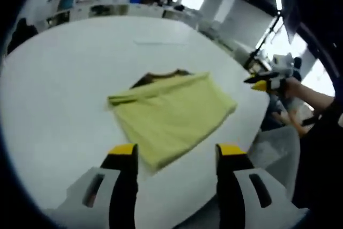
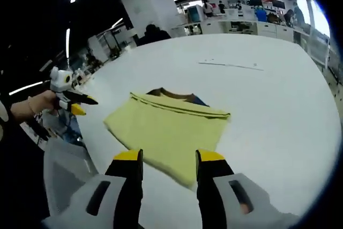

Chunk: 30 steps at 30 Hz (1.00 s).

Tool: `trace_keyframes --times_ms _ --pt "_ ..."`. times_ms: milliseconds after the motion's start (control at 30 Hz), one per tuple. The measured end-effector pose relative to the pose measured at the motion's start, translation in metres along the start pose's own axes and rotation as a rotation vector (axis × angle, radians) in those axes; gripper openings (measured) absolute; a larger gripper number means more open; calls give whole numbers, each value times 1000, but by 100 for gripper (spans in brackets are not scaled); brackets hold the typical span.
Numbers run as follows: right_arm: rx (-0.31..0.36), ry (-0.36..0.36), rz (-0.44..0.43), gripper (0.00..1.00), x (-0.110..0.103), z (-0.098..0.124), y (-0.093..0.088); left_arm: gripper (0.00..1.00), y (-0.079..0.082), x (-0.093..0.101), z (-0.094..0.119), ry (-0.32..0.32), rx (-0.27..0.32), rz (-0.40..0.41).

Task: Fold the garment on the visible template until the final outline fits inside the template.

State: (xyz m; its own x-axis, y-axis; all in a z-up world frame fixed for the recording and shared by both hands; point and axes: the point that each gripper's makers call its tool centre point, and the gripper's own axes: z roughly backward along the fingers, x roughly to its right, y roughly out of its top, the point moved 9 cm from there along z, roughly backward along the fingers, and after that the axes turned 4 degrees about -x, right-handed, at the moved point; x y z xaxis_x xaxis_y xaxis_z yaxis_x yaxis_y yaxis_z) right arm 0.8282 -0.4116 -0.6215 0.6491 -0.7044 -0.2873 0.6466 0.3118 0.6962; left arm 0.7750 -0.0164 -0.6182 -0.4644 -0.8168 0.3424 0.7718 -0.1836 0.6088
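A yellow garment (image 1: 171,113) (image 2: 166,127) lies folded into a rough rectangle on the white table (image 1: 64,79) (image 2: 278,111). A folded band runs along its far edge. A dark brown strip (image 1: 161,76) (image 2: 172,95) peeks out from under that edge, with a bit of blue beside it in the right gripper view. My left gripper (image 1: 177,151) hovers open over the garment's near corner, holding nothing. My right gripper (image 2: 169,156) is likewise open above the garment's near edge. Each gripper appears in the other's view, held by a hand off the table's side: the right gripper (image 1: 266,82), the left gripper (image 2: 72,100).
A faint thin line (image 1: 161,42) (image 2: 230,65) marks the table beyond the garment. The table's curved edge (image 1: 252,132) (image 2: 88,148) runs close to the garment. A white column (image 2: 153,4), shelves and distant people stand behind the table.
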Motion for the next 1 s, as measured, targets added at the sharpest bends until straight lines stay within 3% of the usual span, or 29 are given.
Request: trace_keyframes --times_ms 667,1000 --pt "-79 -5 69 22 31 -63 9 31 21 -34 -61 55 -43 -33" --pt "-71 -46 90 8 47 -83 16 16 31 -48 -78 107 -38 -33"
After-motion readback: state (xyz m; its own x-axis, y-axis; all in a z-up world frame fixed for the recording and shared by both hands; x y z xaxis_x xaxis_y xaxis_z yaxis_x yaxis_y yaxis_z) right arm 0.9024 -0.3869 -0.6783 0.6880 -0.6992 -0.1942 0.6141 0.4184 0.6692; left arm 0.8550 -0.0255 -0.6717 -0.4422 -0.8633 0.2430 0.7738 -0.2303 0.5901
